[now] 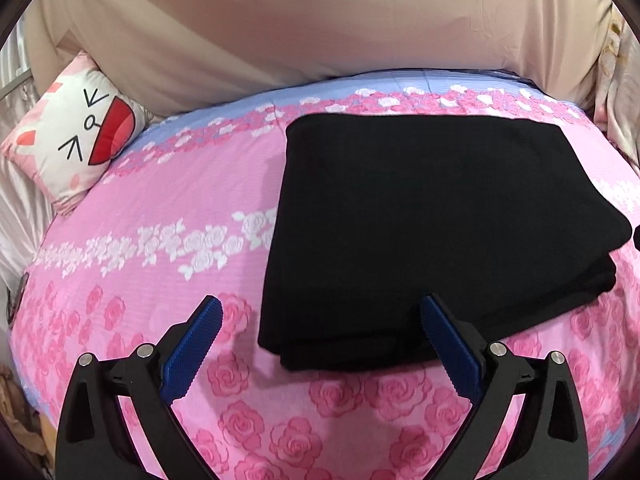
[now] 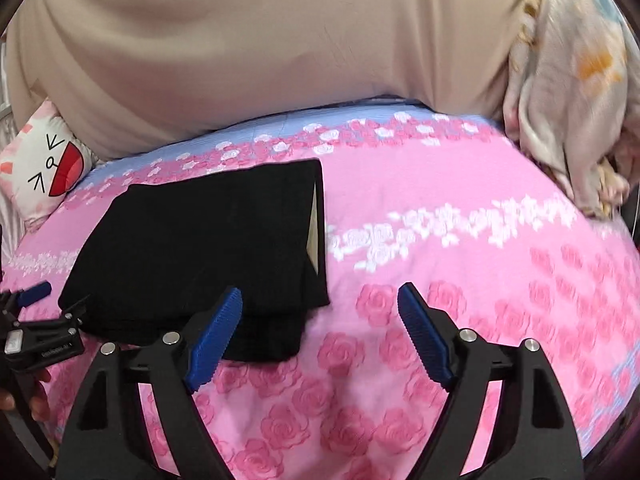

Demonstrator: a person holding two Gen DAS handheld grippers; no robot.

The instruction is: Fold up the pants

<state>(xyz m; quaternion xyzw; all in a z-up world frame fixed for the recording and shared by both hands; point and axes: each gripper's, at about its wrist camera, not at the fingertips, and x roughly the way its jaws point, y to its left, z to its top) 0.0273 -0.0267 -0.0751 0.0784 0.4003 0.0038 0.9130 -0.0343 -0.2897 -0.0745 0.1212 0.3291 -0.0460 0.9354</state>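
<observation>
Ahead on the bed [image 1: 132, 216], pants [image 1: 436, 232] lie folded, long axis running away. Left hand-held gripper [image 1: 320, 324] nearer, jaws apart, empty; right hand-held gripper [image 2: 320, 312] likewise, pants to its left.

The black pants [image 1: 432, 232] are a matt, soft knit cloth that swallows light, folded into thick layers. Under them the bedspread [image 1: 160, 208] is a thin woven cloth with a fine ribbed texture and a printed rose pattern. Left of the pants, the cat-face cushion [image 1: 76, 128] has a smooth, slightly shiny printed cover. Behind the pants hangs a smooth, matt beige cloth [image 1: 280, 28]. The left gripper [image 1: 320, 344] is matt black plastic with bright metal pins; its blue pads [image 1: 198, 348] are ridged, rubbery.
</observation>
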